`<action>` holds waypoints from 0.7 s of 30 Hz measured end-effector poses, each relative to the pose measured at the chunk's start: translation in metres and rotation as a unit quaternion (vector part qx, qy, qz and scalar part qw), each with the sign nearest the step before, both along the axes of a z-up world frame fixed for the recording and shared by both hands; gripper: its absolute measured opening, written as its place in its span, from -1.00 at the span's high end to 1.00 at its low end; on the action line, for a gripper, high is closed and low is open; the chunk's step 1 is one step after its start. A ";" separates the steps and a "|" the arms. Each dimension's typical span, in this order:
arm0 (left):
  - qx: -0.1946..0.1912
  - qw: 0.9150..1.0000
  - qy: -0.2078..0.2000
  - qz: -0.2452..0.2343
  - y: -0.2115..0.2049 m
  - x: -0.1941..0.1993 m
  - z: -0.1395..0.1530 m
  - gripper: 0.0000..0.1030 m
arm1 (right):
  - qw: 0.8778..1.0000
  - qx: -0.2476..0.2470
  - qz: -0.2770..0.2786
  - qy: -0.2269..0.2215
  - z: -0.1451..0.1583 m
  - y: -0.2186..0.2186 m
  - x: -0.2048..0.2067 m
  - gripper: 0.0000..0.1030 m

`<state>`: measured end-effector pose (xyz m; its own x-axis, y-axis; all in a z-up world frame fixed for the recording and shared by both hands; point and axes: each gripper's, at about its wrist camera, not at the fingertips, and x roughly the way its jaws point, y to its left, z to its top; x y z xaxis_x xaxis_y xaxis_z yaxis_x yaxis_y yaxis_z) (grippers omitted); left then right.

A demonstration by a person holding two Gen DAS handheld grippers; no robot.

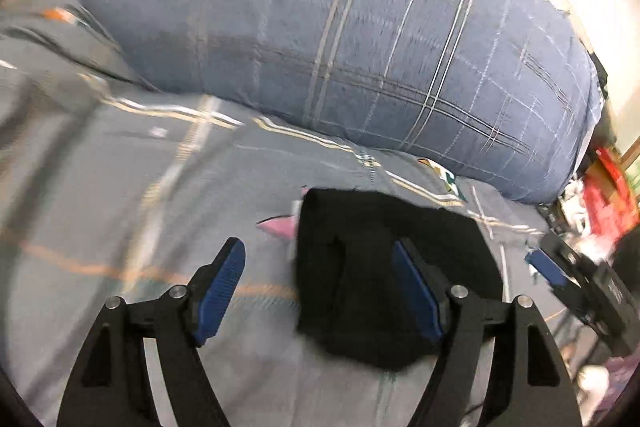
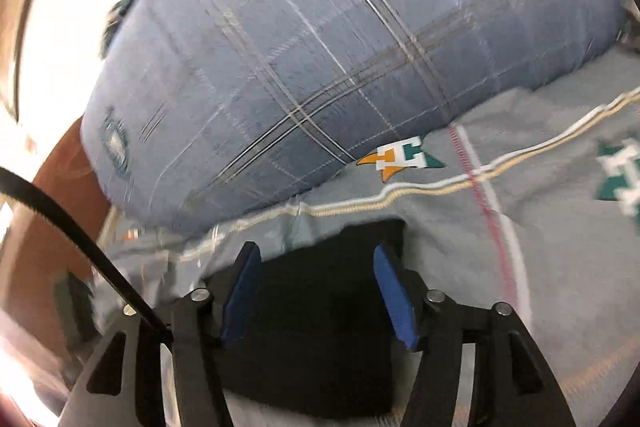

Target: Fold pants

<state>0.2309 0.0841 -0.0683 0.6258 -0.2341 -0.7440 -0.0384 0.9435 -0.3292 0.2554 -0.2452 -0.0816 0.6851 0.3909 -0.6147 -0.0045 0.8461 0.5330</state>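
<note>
Surface: grey bed sheet [image 1: 120,195] with thin cream, orange and red stripes and small teal, white and orange emblems fills the lower half of both wrist views. Both pictures are smeared with motion blur.

Background: large blue-grey plaid pillow [image 1: 360,27] with pale crossing lines lies along the far side of the sheet, filling the upper half of each view. Bright, washed-out light shows at the upper right corner of your left view and the upper left of your right view.

Clutter: red and white items [image 1: 608,195], too blurred to identify, sit at the right edge of your left view.

Cable: thin black cable [image 2: 72,227] crosses the lower left of your right view.

Pants: black pants [image 1: 384,267] folded into a compact, roughly rectangular bundle lie flat on the sheet, near the pillow but apart from it. In your left view they are at lower centre right; in your right view the pants [image 2: 316,327] are at lower centre.

Left gripper: your left gripper [image 1: 320,287], black with blue ribbed pads, has its jaws spread wide and grips nothing. Its right finger shows in front of the bundle; its left finger shows over bare sheet.

Right gripper: your right gripper [image 2: 316,291] also stands well open with nothing clamped. The bundle appears in the gap between its blue pads, which do not press on it. It shows too at the right edge of your left view [image 1: 560,267], just beside the bundle.
</note>
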 end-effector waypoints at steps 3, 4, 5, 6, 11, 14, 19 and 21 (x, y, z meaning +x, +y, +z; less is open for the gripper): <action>0.019 0.999 -0.020 0.026 0.006 -0.047 0.014 -0.46 | 0.999 -0.045 0.005 -0.023 0.008 0.012 -0.052 -0.40; 0.020 0.999 -0.023 0.032 0.008 -0.056 0.013 -0.46 | 0.998 -0.062 0.005 -0.031 0.009 0.017 -0.073 -0.41; 0.022 0.998 -0.029 0.042 0.007 -0.074 0.017 -0.46 | 0.996 -0.075 0.004 -0.036 0.008 0.021 -0.092 -0.41; 0.024 0.998 -0.033 0.045 0.008 -0.078 0.016 -0.46 | 0.996 -0.084 0.004 -0.040 0.007 0.025 -0.106 -0.42; 0.076 0.990 -0.084 0.078 -0.002 -0.135 0.035 -0.46 | 0.988 -0.131 -0.019 -0.075 0.012 0.043 -0.184 -0.47; 0.105 0.982 -0.121 0.096 -0.010 -0.170 0.055 -0.67 | 0.985 -0.140 -0.041 -0.096 0.019 0.054 -0.217 -0.63; 0.137 0.969 -0.176 0.111 -0.025 -0.212 0.083 -1.00 | 0.979 -0.166 -0.029 -0.117 0.026 0.079 -0.256 -0.74; 0.140 0.968 -0.183 0.102 -0.030 -0.222 0.092 -1.00 | 0.978 -0.174 -0.018 -0.112 0.024 0.088 -0.260 -0.74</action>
